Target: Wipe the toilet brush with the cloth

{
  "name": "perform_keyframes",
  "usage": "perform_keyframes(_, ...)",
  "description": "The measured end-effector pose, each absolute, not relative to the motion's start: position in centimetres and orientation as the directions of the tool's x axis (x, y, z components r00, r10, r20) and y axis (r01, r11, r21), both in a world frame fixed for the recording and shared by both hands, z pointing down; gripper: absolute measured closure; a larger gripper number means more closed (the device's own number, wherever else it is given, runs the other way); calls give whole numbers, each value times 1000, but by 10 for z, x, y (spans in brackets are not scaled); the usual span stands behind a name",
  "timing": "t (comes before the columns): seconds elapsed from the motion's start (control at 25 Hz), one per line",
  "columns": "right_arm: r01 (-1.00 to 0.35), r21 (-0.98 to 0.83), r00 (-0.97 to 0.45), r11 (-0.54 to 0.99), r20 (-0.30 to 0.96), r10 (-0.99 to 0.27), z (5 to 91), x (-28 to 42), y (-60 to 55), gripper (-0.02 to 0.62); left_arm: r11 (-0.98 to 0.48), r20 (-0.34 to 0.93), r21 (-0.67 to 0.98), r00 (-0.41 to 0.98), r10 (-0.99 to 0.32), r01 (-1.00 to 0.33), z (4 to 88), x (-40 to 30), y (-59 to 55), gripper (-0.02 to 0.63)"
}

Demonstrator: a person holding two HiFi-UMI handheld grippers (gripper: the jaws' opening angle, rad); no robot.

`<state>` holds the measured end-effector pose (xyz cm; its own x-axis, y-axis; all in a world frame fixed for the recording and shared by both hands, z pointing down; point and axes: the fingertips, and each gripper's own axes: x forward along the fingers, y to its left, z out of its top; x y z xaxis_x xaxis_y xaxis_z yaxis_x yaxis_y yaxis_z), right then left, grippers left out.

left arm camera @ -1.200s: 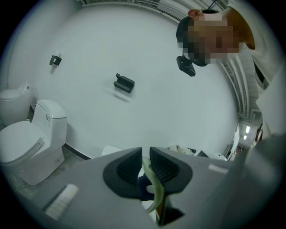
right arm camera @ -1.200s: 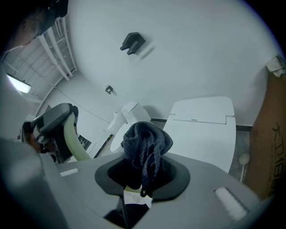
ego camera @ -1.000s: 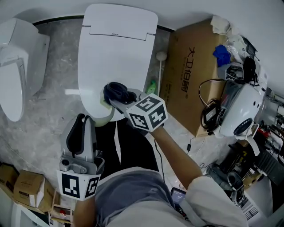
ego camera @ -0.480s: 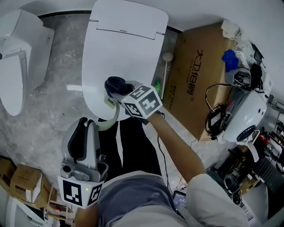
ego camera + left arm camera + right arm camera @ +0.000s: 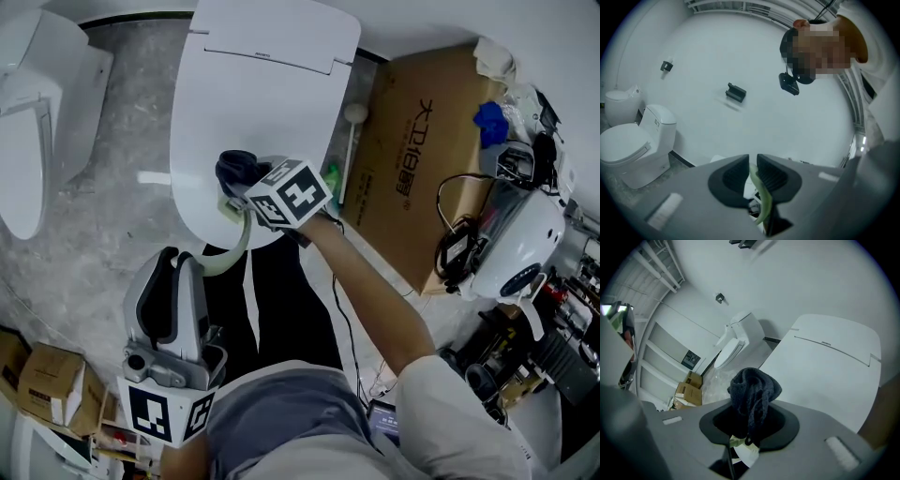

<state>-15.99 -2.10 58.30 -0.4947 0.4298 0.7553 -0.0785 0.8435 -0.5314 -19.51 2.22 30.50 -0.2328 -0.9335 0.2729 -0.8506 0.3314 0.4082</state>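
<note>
While squeezing the dark cloth (image 5: 238, 172) in the right gripper (image 5: 242, 190) at the middle of the frame, over the white toilet lid (image 5: 272, 89), pinching the thin green toilet brush (image 5: 238, 247) tight in the left gripper (image 5: 181, 261), lower left.

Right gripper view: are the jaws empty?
No, the right gripper is shut on a dark cloth that bunches up between its jaws.
</note>
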Motion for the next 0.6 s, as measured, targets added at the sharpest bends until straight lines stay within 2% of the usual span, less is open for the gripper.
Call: perform_keyframes(0.6,-74,-562,-460,824,752,472,597,-174,-22,494,342,258,412,-252,-933,-845,305,-194,24,606)
